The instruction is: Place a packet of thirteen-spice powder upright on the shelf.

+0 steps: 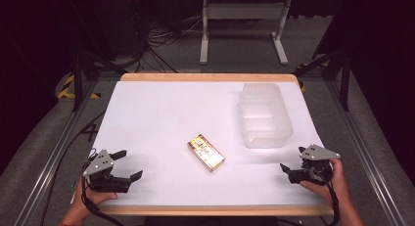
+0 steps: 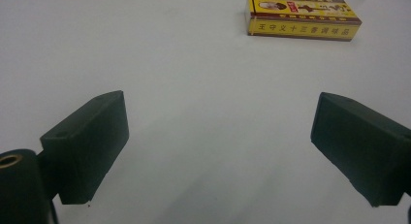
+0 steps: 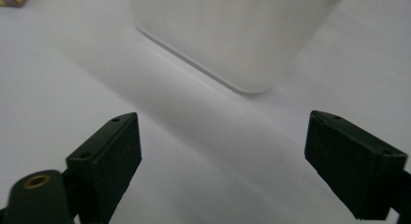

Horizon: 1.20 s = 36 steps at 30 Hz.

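A small yellow box with red print (image 1: 206, 152) lies flat near the middle of the white table (image 1: 161, 113). In the left gripper view the same yellow box (image 2: 304, 17) lies ahead of the jaws, toward the upper right. My left gripper (image 1: 128, 164) rests at the table's front left corner, open, nothing between its fingers; the left gripper (image 2: 219, 146) shows wide-spread jaws over bare white surface. My right gripper (image 1: 292, 161) sits at the front right, open and empty. The right gripper (image 3: 224, 161) faces the wall of a translucent plastic tub (image 3: 232, 35).
The translucent white tub (image 1: 265, 114) stands at the back right of the table, open side up. Beyond the far edge, a white metal frame (image 1: 243, 25) and cables lie on the grey floor. Dark rails run along both sides of the table.
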Tool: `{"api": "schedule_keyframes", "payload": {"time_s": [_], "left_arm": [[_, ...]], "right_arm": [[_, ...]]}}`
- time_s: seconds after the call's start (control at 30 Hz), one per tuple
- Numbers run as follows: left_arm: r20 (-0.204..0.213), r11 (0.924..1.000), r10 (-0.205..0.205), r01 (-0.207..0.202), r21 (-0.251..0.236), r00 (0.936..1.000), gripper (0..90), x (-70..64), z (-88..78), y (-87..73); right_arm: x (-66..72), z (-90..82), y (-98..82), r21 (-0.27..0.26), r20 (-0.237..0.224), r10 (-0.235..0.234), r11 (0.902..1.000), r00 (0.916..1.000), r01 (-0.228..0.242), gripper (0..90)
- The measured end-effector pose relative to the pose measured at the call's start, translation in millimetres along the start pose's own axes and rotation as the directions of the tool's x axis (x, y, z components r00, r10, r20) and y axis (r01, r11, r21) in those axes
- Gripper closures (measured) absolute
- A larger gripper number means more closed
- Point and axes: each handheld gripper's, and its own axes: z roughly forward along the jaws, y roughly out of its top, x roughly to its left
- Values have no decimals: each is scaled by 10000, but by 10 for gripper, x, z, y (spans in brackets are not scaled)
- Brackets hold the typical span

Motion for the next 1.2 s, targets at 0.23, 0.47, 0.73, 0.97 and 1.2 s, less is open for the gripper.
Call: {"api": "schedule_keyframes", "payload": {"time_s": [0.23,0.47,0.73,0.97,1.2], "left_arm": [[-168,9999,-14,17,153,9999,81,-14,-23,-37],[-365,9999,-71,75,88,9993,86,-17,-68,-54],[-412,9997,15,-5,250,9991,89,-45,-60,-61],[-459,9998,32,-23,214,9989,91,-55,-73,-60],[-436,9996,42,-30,273,9990,99,-54,-57,-62]], "right_arm": [[186,51,140,-1,-868,-279,9996,9958,280,153],[436,193,396,197,-1533,-932,9951,9838,973,191],[750,419,776,293,-2228,-1139,9919,9682,1234,214],[1025,621,1106,400,-2655,-1281,9888,9556,1436,217],[1222,904,1381,703,-2916,-1529,9810,9443,1806,216]]}}
